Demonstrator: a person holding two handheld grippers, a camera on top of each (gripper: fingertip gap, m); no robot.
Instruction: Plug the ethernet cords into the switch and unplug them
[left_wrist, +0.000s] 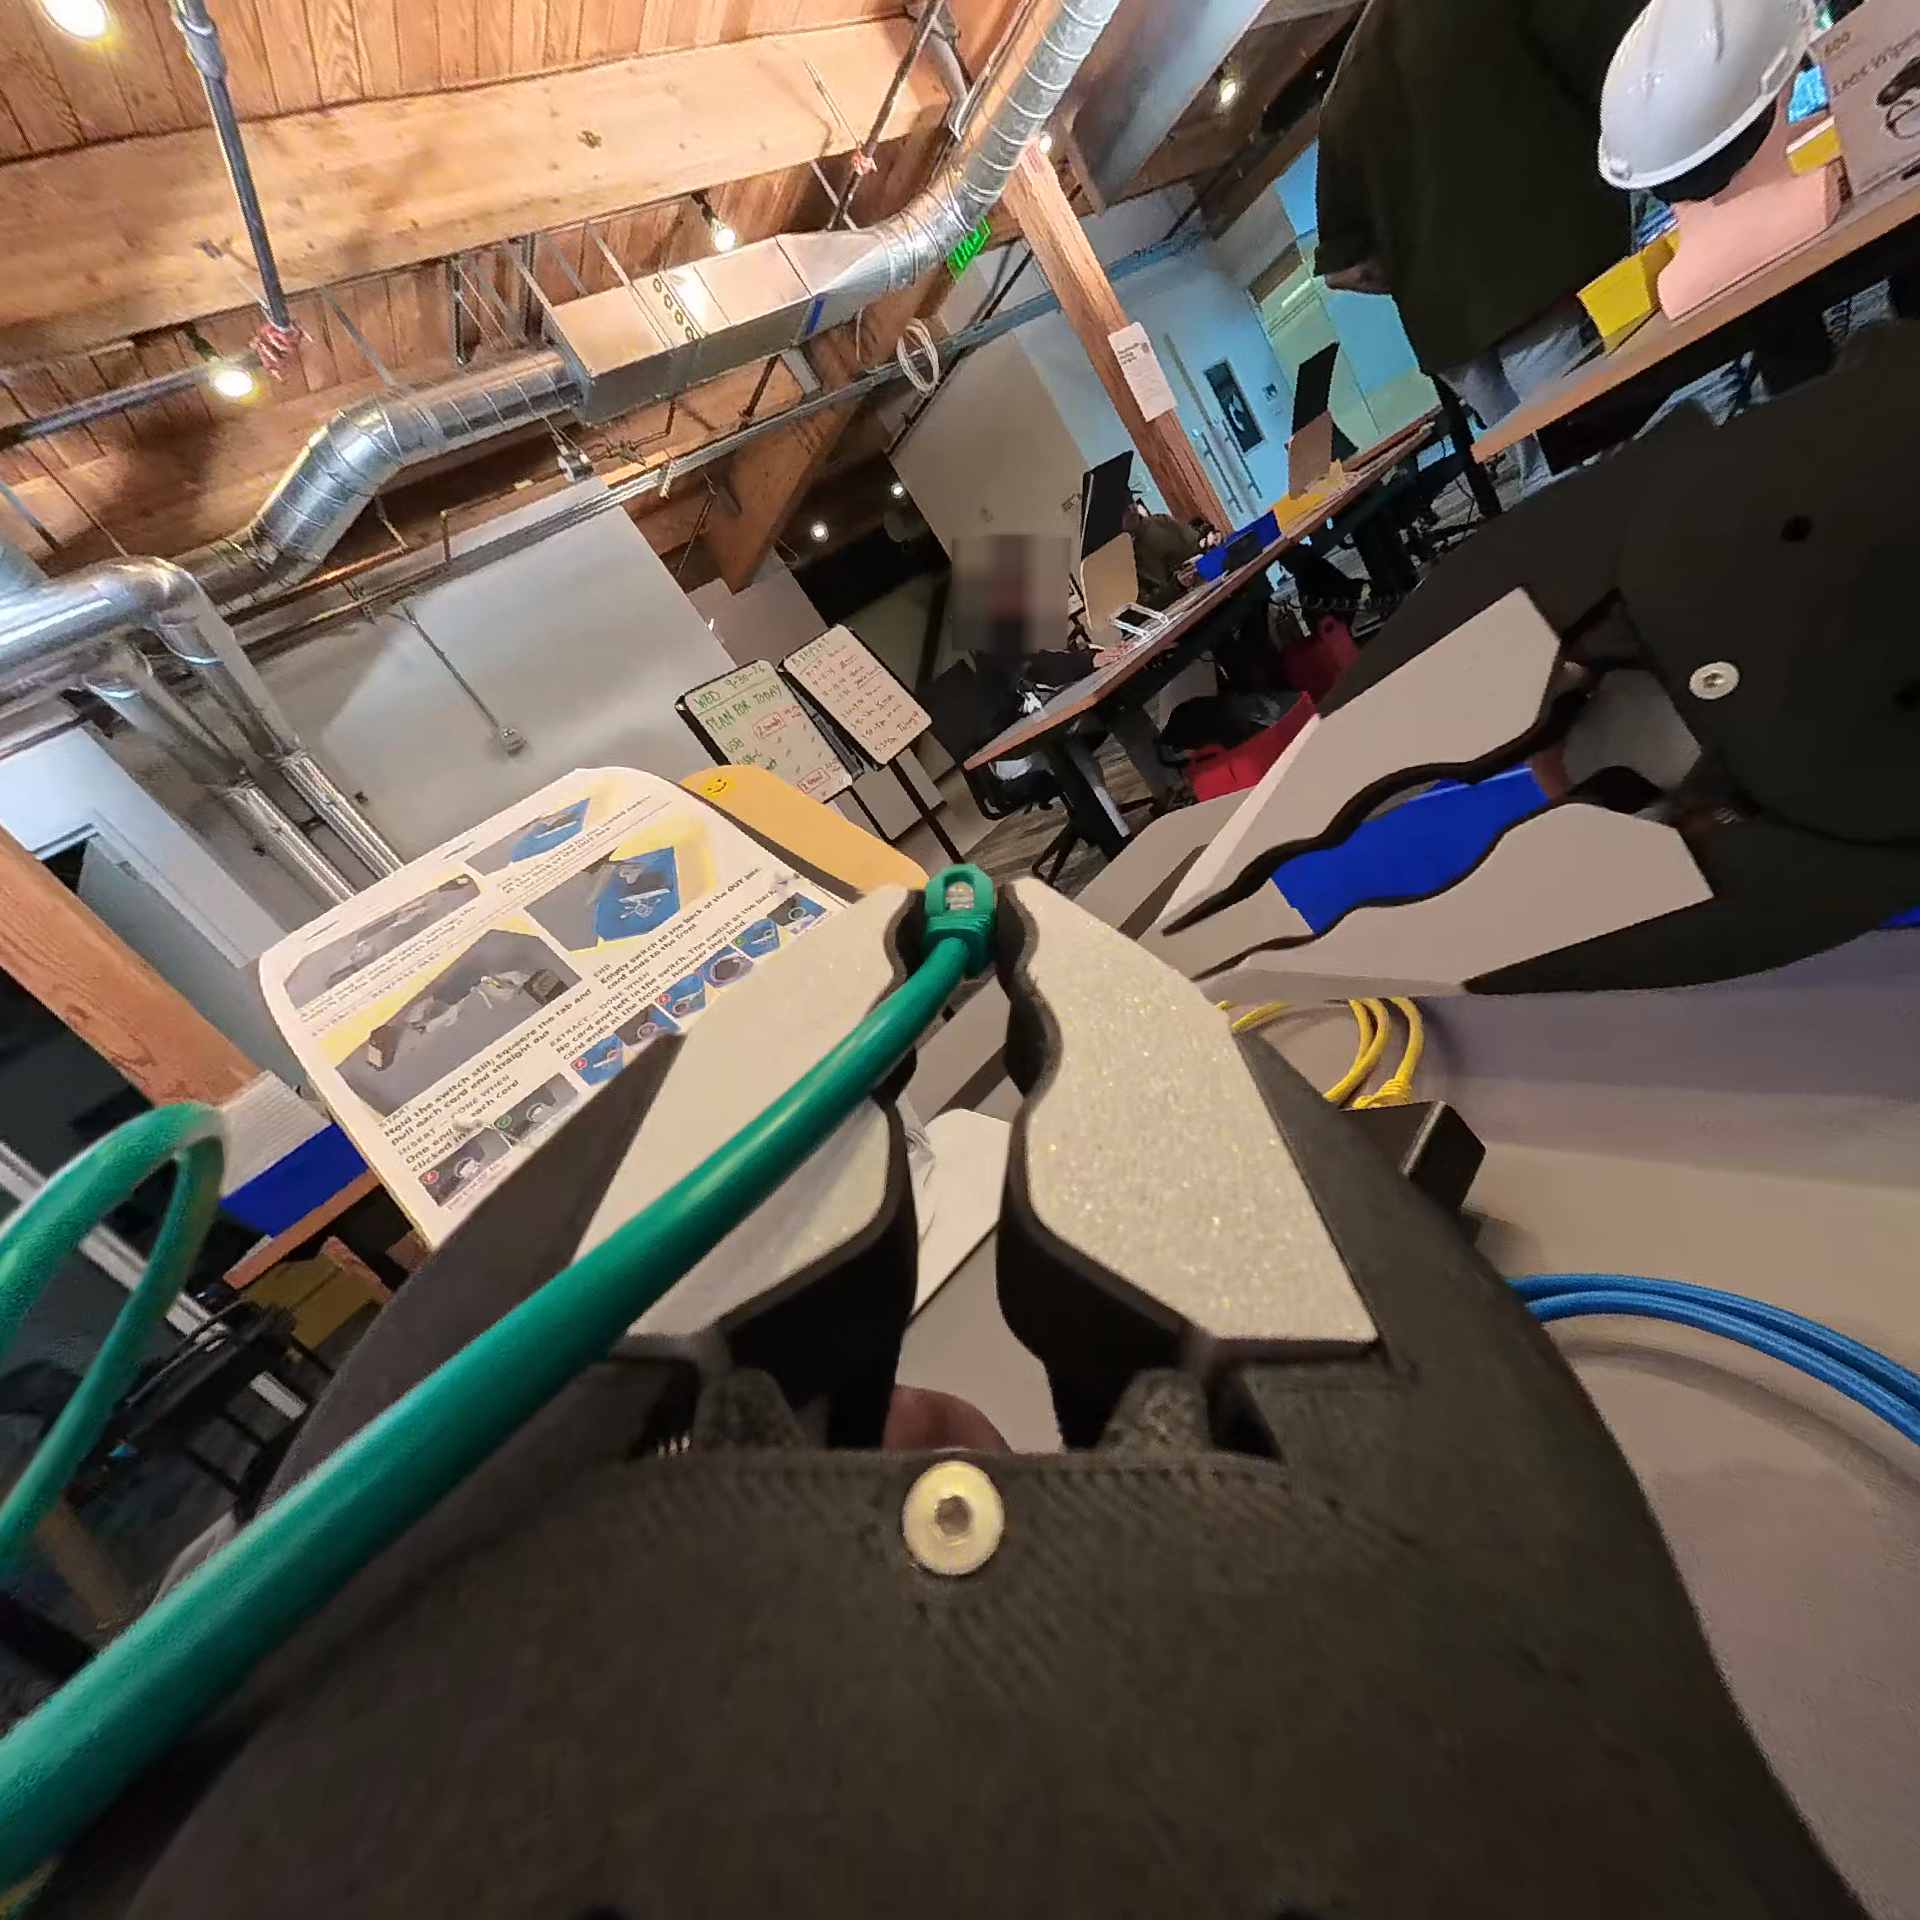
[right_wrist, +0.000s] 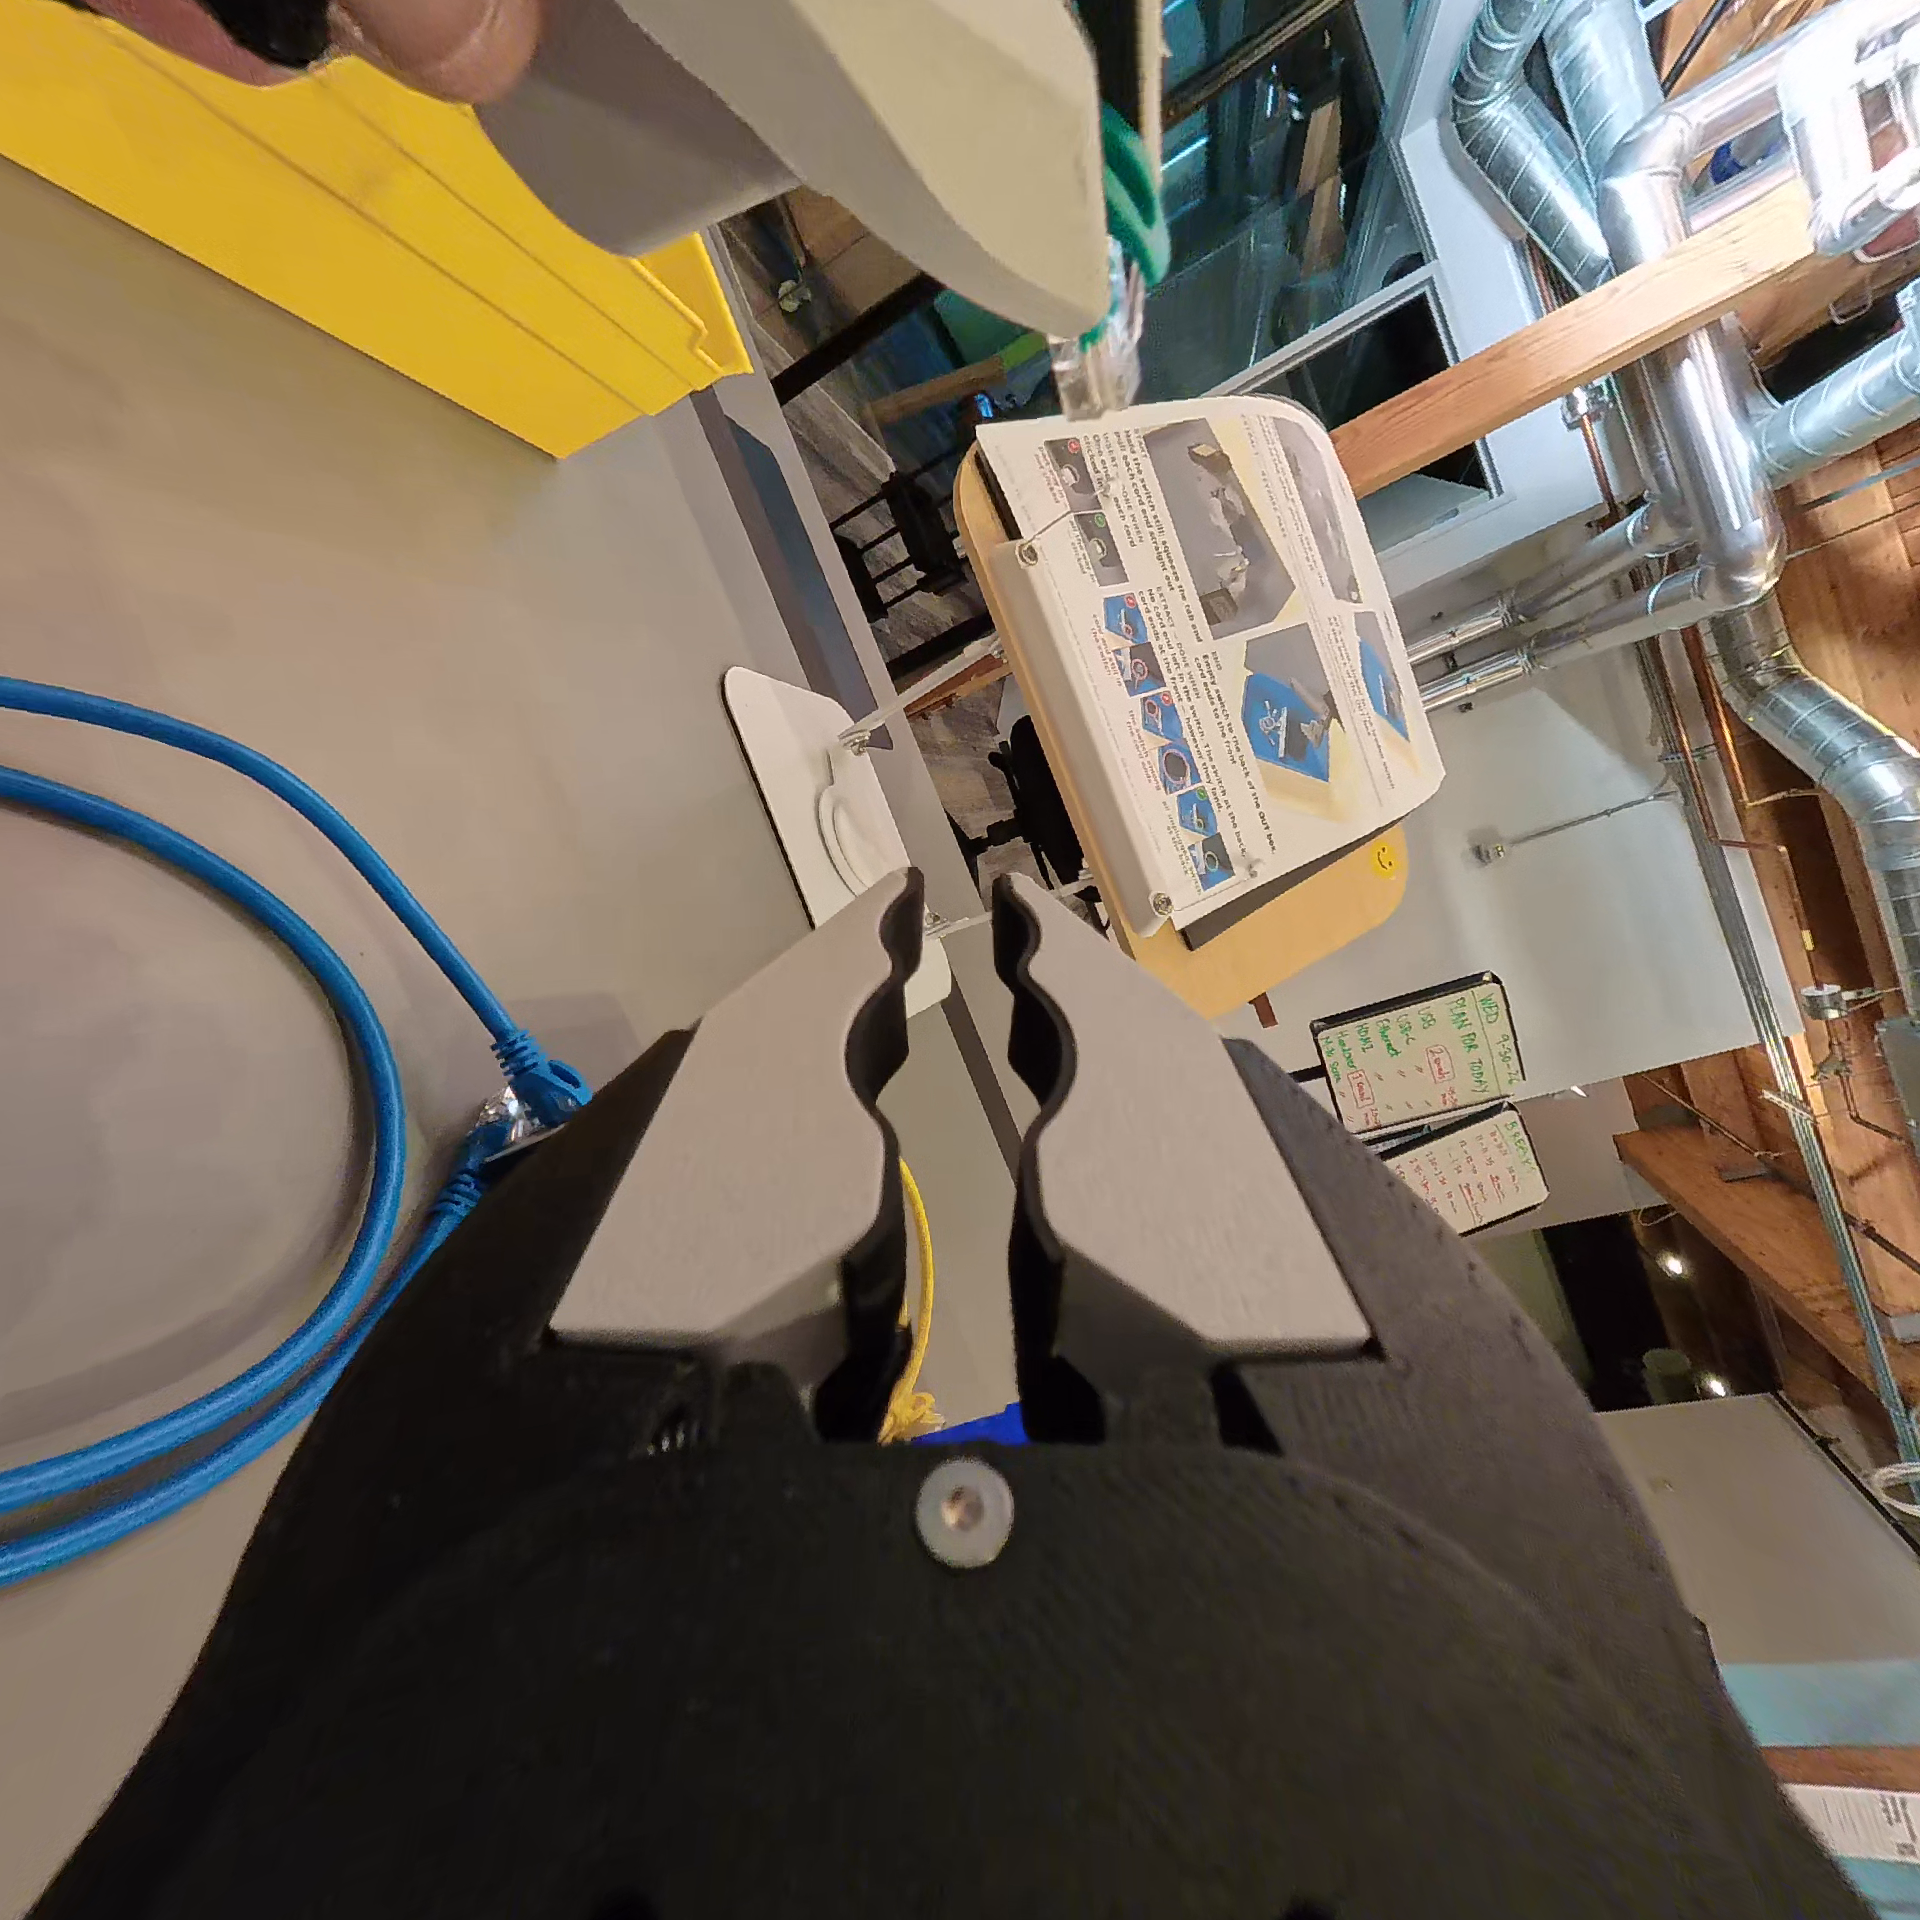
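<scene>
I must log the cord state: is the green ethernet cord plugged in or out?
Out: the left gripper holds the green ethernet cord, its clear plug bare in the air.

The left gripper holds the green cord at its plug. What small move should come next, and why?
Probably carry the plug down toward the switch. The left gripper is shut on the green cord just behind its plug, lifted off the table, and the right gripper holds nothing. The switch itself is not clearly visible.
</scene>
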